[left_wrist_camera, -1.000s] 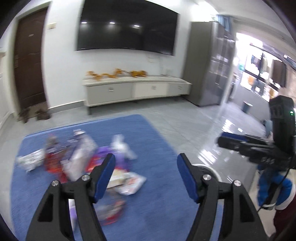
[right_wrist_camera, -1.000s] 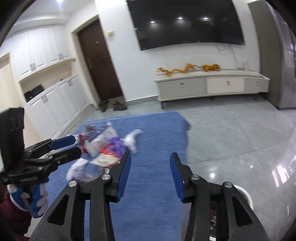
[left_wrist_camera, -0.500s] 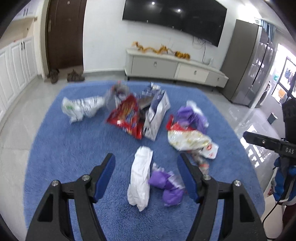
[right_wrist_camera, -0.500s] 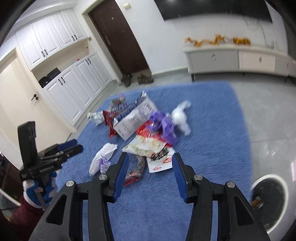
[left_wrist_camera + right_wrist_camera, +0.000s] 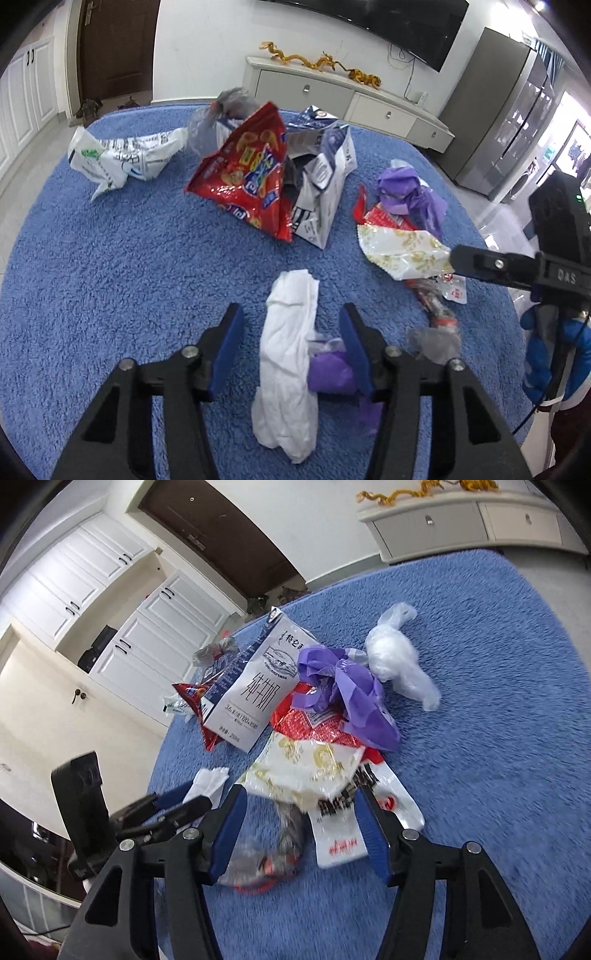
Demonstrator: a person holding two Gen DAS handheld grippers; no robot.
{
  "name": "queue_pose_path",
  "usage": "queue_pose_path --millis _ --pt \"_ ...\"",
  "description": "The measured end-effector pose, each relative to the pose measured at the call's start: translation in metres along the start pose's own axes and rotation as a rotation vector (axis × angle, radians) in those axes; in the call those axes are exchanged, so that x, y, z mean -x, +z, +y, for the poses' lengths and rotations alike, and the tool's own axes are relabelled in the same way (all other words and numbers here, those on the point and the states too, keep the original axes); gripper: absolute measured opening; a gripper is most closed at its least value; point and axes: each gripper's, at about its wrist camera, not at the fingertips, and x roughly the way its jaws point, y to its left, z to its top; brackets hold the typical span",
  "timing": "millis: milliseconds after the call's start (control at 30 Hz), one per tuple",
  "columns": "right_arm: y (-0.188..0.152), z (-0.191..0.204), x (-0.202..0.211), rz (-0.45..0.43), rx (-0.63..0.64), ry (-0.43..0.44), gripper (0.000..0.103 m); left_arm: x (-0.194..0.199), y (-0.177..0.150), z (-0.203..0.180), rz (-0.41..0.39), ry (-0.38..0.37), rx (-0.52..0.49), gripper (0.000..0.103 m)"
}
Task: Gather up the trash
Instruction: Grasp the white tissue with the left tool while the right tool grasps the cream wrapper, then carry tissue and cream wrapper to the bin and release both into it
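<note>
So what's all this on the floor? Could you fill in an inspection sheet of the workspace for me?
Surface: blue rug on a pale tiled floor.
Job's things: red snack bag, milk carton, white printed bag, purple plastic, white and gold wrapper, white tissue.
Clutter: nothing seen beyond the trash.
Grippers: left hand-held gripper open, jaws just closing, astride the white tissue without pressing it; right hand-held gripper open, jaws just opening, over the wrapper pile.
Cables: a thin cable hangs by the blue glove.
Surroundings: low cabinet, wall screen, dark door, white cupboards.
</note>
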Motion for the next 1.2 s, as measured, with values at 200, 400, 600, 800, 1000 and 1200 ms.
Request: queue_pose_path --millis 200,400,600,800,1000,1200 --pt "0.009 -0.012 -0.019 0.014 -0.097 0.058 0.032 0.005 -0.003 0.006 -0.009 -0.023 0.016 0.020" --pt "0.007 -0.002 -0.018 0.000 -0.043 0.052 0.012 0.016 -0.007 0.012 -0.032 -0.023 0.039 0.011" --pt "0.001 0.015 0.008 -0.050 0.028 0.050 0.008 0.033 -0.007 0.015 -0.072 -0.013 0.058 0.008" --pt "-0.010 0.041 0.039 -0.087 0.115 0.027 0.008 0.050 -0.007 0.012 -0.114 -0.006 0.072 0.005" --pt "-0.034 0.049 0.088 -0.158 0.160 -0.003 0.008 0.068 -0.003 0.005 -0.137 -0.003 0.072 0.005" --pt "-0.047 0.042 0.121 -0.214 0.147 -0.028 0.008 0.098 -0.008 -0.007 -0.186 0.007 0.053 0.005"
